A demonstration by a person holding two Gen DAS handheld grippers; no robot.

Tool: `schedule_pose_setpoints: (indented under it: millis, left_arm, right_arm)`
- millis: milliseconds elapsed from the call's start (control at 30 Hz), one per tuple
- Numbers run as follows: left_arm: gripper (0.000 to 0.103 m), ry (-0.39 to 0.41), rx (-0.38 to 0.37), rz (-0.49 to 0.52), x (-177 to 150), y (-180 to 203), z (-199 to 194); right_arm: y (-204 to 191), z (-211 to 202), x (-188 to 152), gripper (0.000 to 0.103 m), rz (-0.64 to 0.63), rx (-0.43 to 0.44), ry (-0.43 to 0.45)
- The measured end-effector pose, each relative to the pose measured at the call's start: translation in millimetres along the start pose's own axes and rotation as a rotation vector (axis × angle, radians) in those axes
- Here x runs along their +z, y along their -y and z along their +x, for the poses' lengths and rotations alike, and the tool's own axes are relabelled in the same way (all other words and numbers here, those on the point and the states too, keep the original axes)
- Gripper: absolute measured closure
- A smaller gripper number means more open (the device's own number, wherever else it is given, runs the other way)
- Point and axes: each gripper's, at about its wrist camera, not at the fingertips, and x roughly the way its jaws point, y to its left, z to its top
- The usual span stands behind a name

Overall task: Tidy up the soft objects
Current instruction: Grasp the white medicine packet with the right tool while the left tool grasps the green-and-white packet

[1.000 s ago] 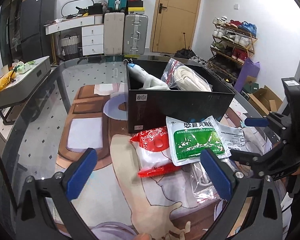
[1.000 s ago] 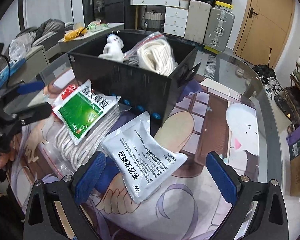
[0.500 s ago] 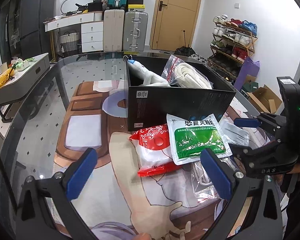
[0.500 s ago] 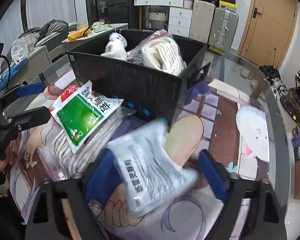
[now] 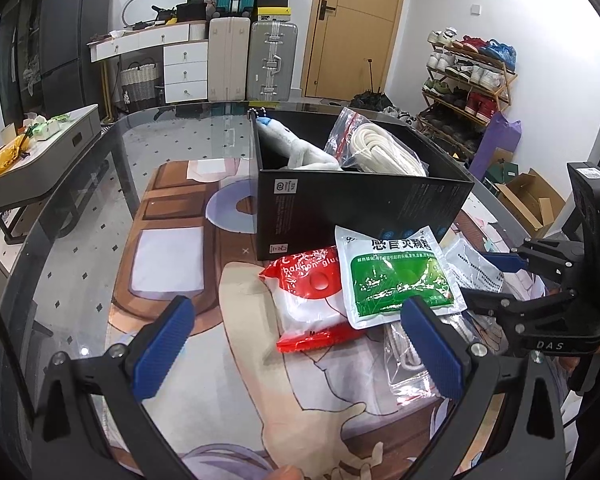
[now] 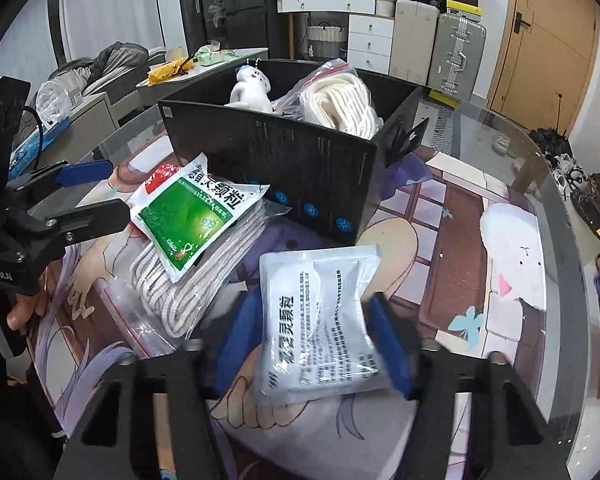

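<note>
My right gripper (image 6: 316, 344) is shut on a white soft pouch (image 6: 320, 320) and holds it just above the mat, in front of the black box (image 6: 300, 168). The box holds a white plush toy (image 6: 252, 88) and a bagged white rope (image 6: 340, 104). A green-and-white pouch (image 6: 188, 212) lies on a second bagged rope (image 6: 180, 280) beside a red-and-white pouch (image 5: 312, 300). My left gripper (image 5: 300, 352) is open and empty, near the red pouch. The right gripper also shows in the left wrist view (image 5: 496, 280).
The illustrated mat (image 5: 172, 264) covers a round glass table (image 5: 80, 184). The table edge curves at the right (image 6: 556, 240). Suitcases, drawers, a shoe rack and a side table stand around the room.
My right gripper closed on the white pouch and lifted it off the mat, tilting it upright. The left gripper stayed open and barely moved.
</note>
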Motion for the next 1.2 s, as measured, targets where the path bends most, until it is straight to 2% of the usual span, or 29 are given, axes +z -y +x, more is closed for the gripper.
schedule_pose_setpoints:
  millis: [367,600,1033,1200]
  left_arm:
    - [0.000,-0.009,0.009,0.009,-4.1,2.6,3.3]
    - [0.000,-0.010,0.047,0.067,-2.3,14.0,1.6]
    - [0.000,-0.069,-0.041,0.069,16.1,45.9,12.0]
    - [0.000,-0.104,-0.040,0.076,22.6,57.0,25.8]
  right_arm:
    - [4.2,-9.4,-9.8,0.069,0.044,0.024,0.028]
    - [2.8,-16.9,-12.0,0.070,0.045,0.052,0.042]
    - [13.6,-39.6,-9.9,0.070,0.076,0.082,0.111]
    - [20.1,-39.8,-10.5,0.070,0.090,0.079,0.114]
